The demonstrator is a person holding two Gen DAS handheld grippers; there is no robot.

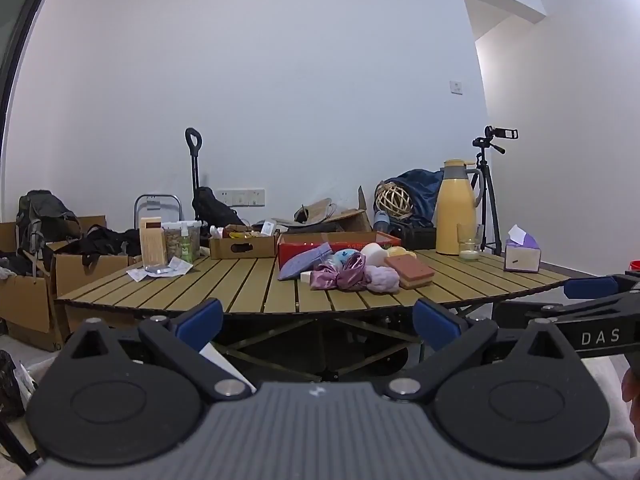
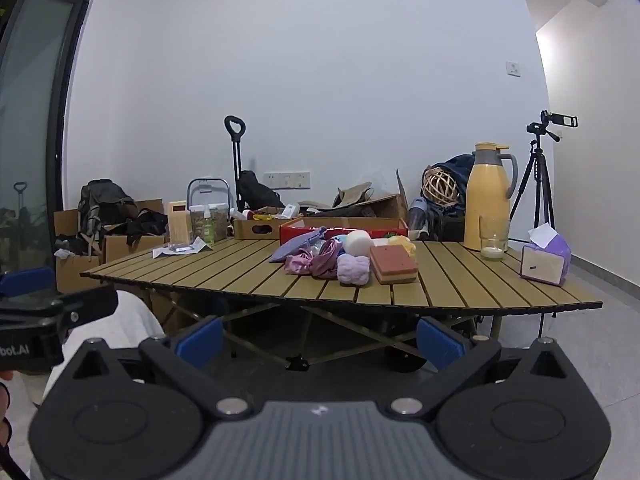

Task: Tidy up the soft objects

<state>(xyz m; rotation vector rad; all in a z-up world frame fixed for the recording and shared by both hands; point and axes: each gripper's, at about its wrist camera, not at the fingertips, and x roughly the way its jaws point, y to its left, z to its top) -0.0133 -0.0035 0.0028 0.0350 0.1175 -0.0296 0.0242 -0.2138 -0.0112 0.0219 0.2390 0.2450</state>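
A pile of soft objects lies mid-table in front of a red box [image 1: 340, 241] [image 2: 344, 226]: a pink satin cloth [image 1: 340, 276] [image 2: 316, 262], a lilac fluffy ball [image 1: 383, 279] [image 2: 353, 269], a brown sponge block [image 1: 410, 272] [image 2: 394, 265], a white foam round [image 1: 375, 253] [image 2: 359, 242] and a purple pouch [image 1: 306, 266] [image 2: 296, 246]. My left gripper [image 1: 318, 320] is open and empty, short of the table's near edge. My right gripper [image 2: 320, 340] is also open and empty, short of that edge.
On the slatted table [image 1: 248, 288] [image 2: 240, 272] stand a yellow thermos [image 1: 454, 208] [image 2: 488, 196], a glass candle [image 2: 493, 246], a tissue box [image 1: 522, 254] [image 2: 546, 260], a small cardboard box [image 1: 244, 244] and jars at the far left. Cardboard boxes and bags stand at left, a tripod at right.
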